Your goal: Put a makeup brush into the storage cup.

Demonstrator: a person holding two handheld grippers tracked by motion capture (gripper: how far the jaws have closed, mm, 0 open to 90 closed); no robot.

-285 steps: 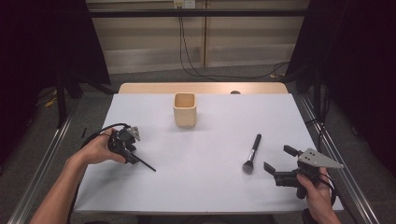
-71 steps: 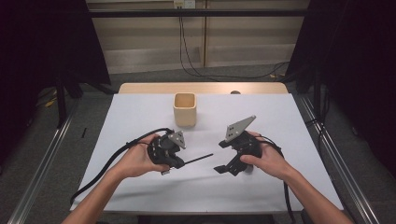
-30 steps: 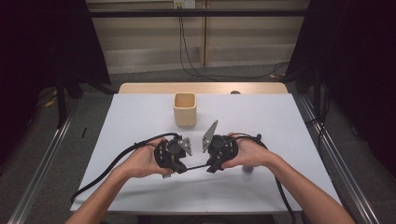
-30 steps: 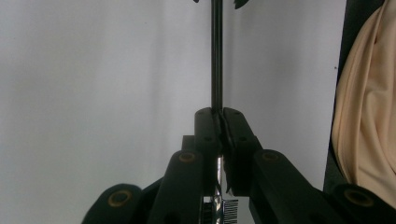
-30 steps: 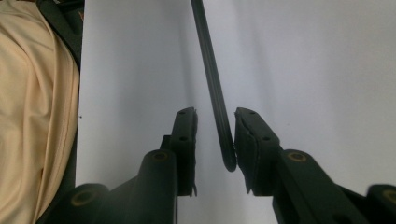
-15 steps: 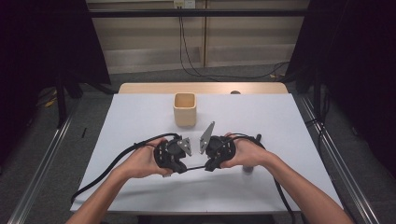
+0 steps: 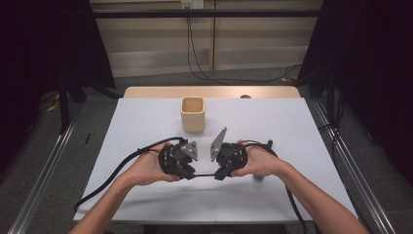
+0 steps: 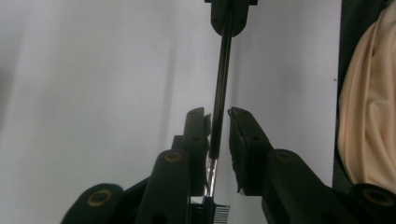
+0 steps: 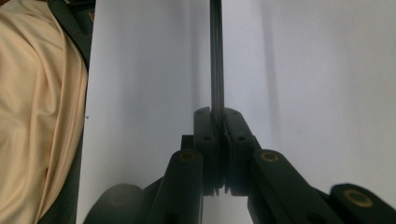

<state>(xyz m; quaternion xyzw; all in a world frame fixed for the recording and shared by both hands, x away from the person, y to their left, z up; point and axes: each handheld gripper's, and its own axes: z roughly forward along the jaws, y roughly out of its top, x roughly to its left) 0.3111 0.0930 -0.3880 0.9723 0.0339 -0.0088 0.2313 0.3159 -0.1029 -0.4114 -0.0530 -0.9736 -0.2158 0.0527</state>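
A thin black brush (image 7: 204, 175) spans the short gap between the two grippers, held level just above the near middle of the white table (image 7: 122, 126). In the left gripper view its dark handle (image 8: 222, 88) runs straight up the frame to the far gripper, and a metal ferrule with pale bristles shows low between the jaws.

The right gripper (image 9: 217, 116) has its jaws pressed flat against the handle, with no gap visible on either side of it; it grips the brush firmly. The left gripper (image 8: 217, 114) has its jaws parted a little: the handle lies against the left-hand jaw, while a clear gap separates it from the other jaw, so the hold appears released or loose.

In the high view the left gripper (image 7: 187, 170) and right gripper (image 7: 219, 173) face each other, tips close together, each wrapped by a hand (image 7: 146, 168) with forearms coming in from the near edge. A grey three-cornered plate (image 7: 218, 144) stands up on the right gripper. Black cables (image 7: 117, 170) trail back over the table.

A tan square cup (image 7: 193, 113) stands upright beyond the grippers, well apart from them, toward the far edge. Cream-coloured cloth (image 9: 37, 116) fills the side of each gripper view.
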